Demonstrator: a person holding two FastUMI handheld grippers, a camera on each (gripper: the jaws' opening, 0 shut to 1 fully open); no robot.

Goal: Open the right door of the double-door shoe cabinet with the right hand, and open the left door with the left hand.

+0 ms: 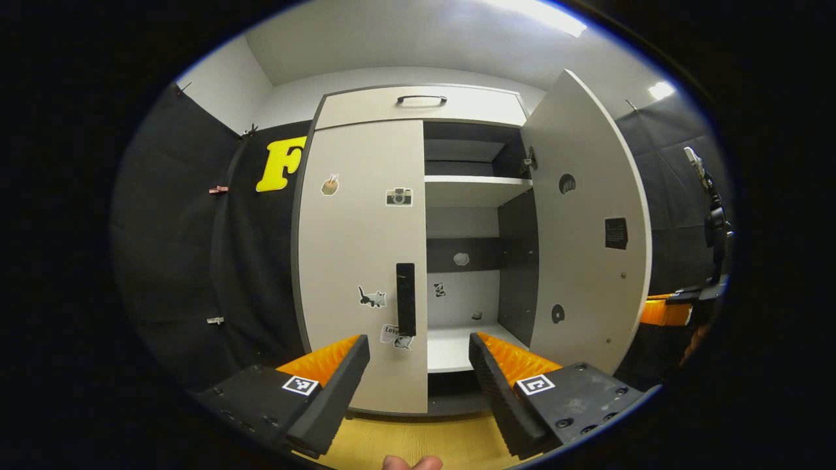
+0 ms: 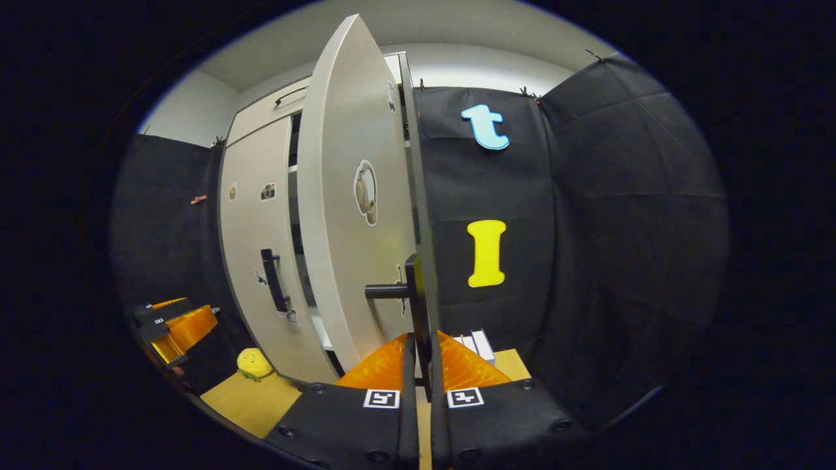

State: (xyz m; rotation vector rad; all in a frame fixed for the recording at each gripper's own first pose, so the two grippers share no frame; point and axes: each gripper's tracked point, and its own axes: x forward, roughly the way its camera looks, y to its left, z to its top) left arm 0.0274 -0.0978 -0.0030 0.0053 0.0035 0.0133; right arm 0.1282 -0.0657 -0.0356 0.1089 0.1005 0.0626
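The shoe cabinet's left door (image 1: pixel 356 261) is closed, its black vertical handle (image 1: pixel 405 298) at the inner edge. My left gripper (image 1: pixel 418 369) is open a short way in front of that handle, nothing between its fingers. The right door (image 1: pixel 588 222) stands swung open, baring the white shelves (image 1: pixel 473 189). In the right gripper view that right door (image 2: pixel 353 196) is seen nearly edge-on, and my right gripper (image 2: pixel 423 356) is shut on its black handle (image 2: pixel 418 287). The left gripper (image 2: pixel 173 326) shows at the far left there, near the closed left door (image 2: pixel 251 248).
A top panel with a dark handle (image 1: pixel 421 99) sits above the doors. On the wooden floor (image 2: pixel 248 398) lie a yellow soft object (image 2: pixel 253 363) by the cabinet's base and a white box (image 2: pixel 480 343) behind the open door. Black cloth walls stand close on both sides.
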